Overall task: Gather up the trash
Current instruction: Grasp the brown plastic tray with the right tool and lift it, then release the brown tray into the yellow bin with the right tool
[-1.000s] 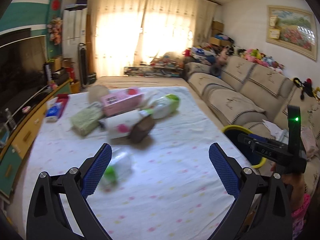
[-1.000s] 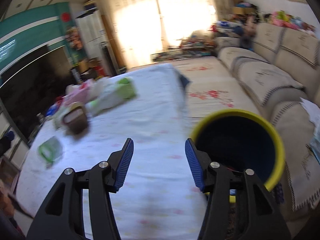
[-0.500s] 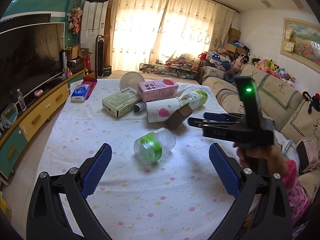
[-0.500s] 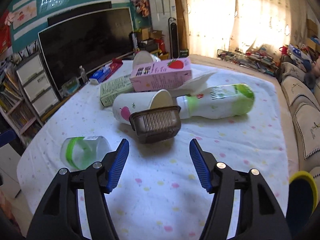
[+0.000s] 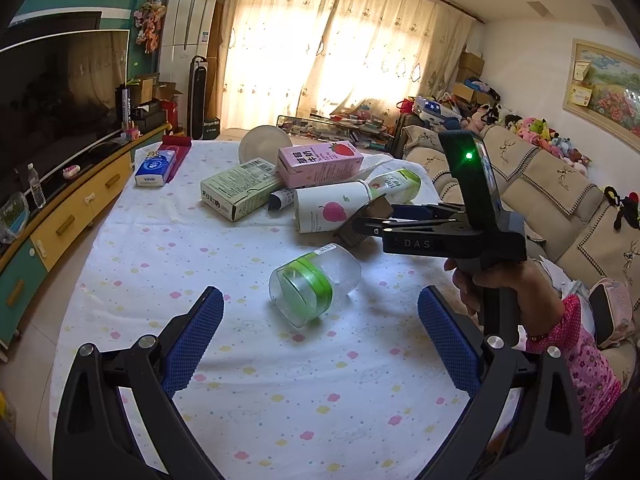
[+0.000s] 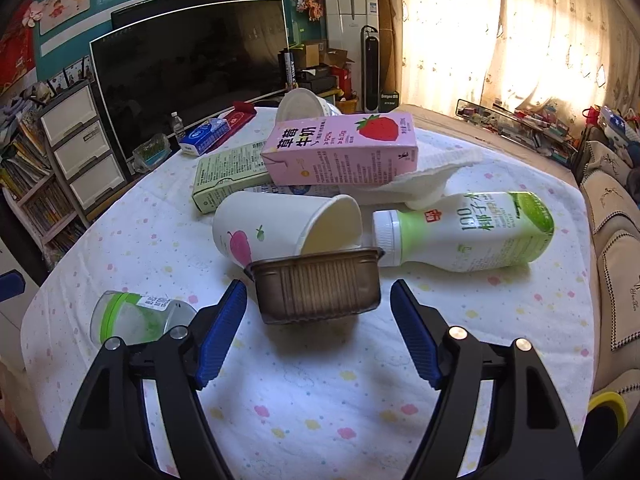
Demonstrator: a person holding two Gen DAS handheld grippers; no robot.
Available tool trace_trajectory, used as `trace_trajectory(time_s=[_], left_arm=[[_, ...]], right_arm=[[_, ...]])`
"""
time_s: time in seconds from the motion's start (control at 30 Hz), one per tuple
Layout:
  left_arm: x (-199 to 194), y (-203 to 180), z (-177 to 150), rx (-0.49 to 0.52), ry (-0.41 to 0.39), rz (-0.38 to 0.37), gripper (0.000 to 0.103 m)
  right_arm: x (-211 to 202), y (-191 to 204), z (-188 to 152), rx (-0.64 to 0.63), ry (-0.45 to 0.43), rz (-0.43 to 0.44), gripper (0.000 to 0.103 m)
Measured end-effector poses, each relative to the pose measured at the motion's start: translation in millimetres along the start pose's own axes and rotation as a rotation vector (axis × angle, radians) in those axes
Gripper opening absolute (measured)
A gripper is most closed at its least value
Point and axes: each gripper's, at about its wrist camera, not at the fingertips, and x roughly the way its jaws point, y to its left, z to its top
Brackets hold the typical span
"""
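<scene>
Trash lies on a table [image 5: 240, 392] under a white flowered cloth. A brown plastic tray [image 6: 318, 286] leans on a white paper cup [image 6: 276, 232]. My right gripper [image 6: 318, 310] has its jaws opening, one on each side of the tray's near end, pads clear of it. Behind lie a pink strawberry milk carton [image 6: 340, 150], a green-and-white bottle [image 6: 472, 232] and a pale green box [image 6: 224, 176]. A clear jar with a green band [image 5: 314, 284] lies on its side just beyond my open, empty left gripper [image 5: 320, 332]. A hand [image 5: 504, 284] holds the right gripper [image 5: 404, 220].
A yellow-rimmed bin [image 6: 606, 408] shows at the table's right edge. A sofa [image 5: 560, 192] runs along the right; a TV [image 6: 192, 60] and cabinet stand left. A blue tissue pack [image 5: 154, 168] and a white bowl [image 5: 262, 144] sit at the far end.
My right gripper swung from the yellow-rimmed bin over to the trash pile, closed in on the brown tray and widened its jaws. My left gripper drew nearer the clear jar.
</scene>
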Motion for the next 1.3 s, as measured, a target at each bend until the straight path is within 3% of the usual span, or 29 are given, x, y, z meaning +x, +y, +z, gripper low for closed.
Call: trace_trajectory(time_s=[0.03, 0.07, 0.33, 0.7, 0.97, 1.2, 1.3], left_arm=[[1, 0, 0, 0.000, 0.002, -0.001, 0.096], [1, -1, -1, 0.001, 0.003, 0.000, 0.096], [3, -1, 1, 0.000, 0.004, 0.003, 0.096], [9, -17, -2, 0.036, 0.020, -0.022, 0.096], [10, -35, -2, 0.065, 0.024, -0.037, 0.096], [15, -53, -4, 0.096, 0.036, -0.048, 0.096], [21, -60, -4, 0.108, 0.048, -0.052, 0.096]], right_arm=[[2, 0, 0, 0.000, 0.007, -0.001, 0.068], [6, 3, 0, -0.001, 0.013, 0.003, 0.058], [-15, 6, -13, 0.018, 0.017, 0.003, 0.058], [-88, -17, -66, 0.165, -0.043, -0.082, 0.058], [-161, -82, -119, 0.360, -0.136, -0.313, 0.058], [-184, -150, -174, 0.545, -0.103, -0.512, 0.058], [-178, -167, -189, 0.586, -0.074, -0.545, 0.058]])
